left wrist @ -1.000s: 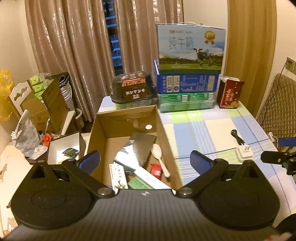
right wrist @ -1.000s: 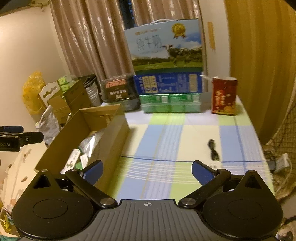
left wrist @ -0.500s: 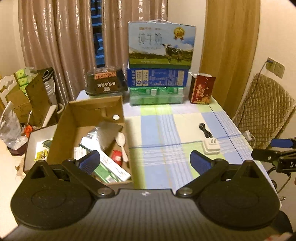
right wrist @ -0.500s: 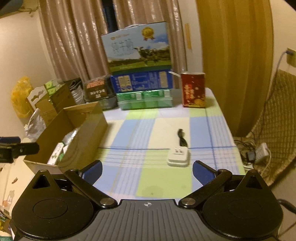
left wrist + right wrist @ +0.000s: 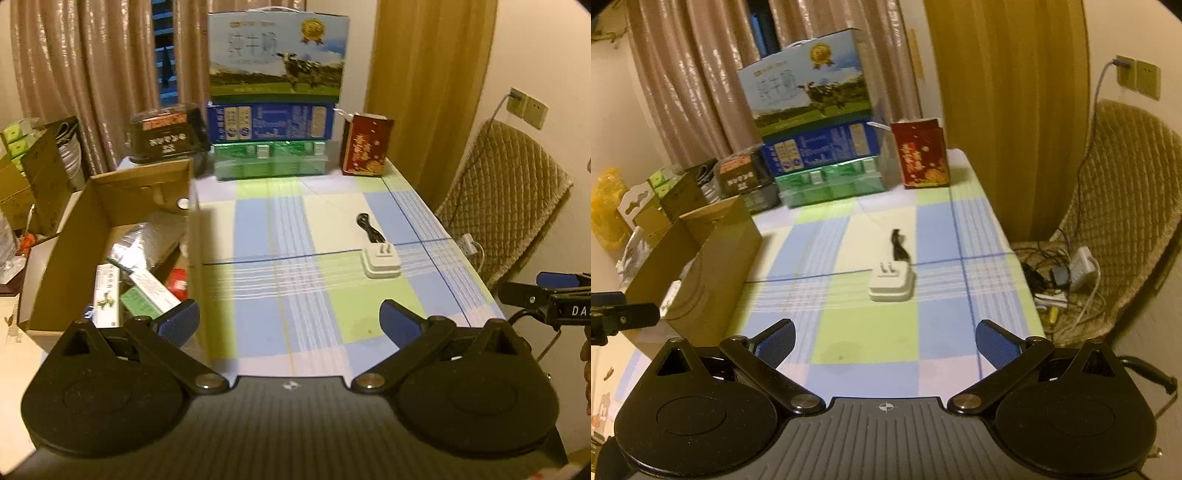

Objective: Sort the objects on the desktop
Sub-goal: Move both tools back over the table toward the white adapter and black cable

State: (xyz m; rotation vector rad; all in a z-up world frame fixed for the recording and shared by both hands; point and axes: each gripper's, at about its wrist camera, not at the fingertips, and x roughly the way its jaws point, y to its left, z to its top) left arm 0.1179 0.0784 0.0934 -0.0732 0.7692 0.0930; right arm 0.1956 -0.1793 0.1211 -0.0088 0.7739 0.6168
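Observation:
A white plug adapter (image 5: pixel 381 263) with a black cable (image 5: pixel 369 228) lies on the checked tablecloth, also in the right wrist view (image 5: pixel 891 282). An open cardboard box (image 5: pixel 110 192) at the table's left holds several packets and small boxes; it also shows in the right wrist view (image 5: pixel 713 251). My left gripper (image 5: pixel 290 320) is open and empty above the table's near edge. My right gripper (image 5: pixel 885 339) is open and empty, near the front edge, short of the adapter.
Stacked milk cartons (image 5: pixel 275 99), a red box (image 5: pixel 365 147) and a dark snack tub (image 5: pixel 166 133) stand along the table's far edge. A quilted chair (image 5: pixel 502 206) stands to the right, with cables and a power strip (image 5: pixel 1082 273) on the floor. More boxes (image 5: pixel 37 173) are at left.
Both grippers have pulled back and swung right, from over the cardboard box toward the table's middle. The adapter has come into fuller view. Both stay open.

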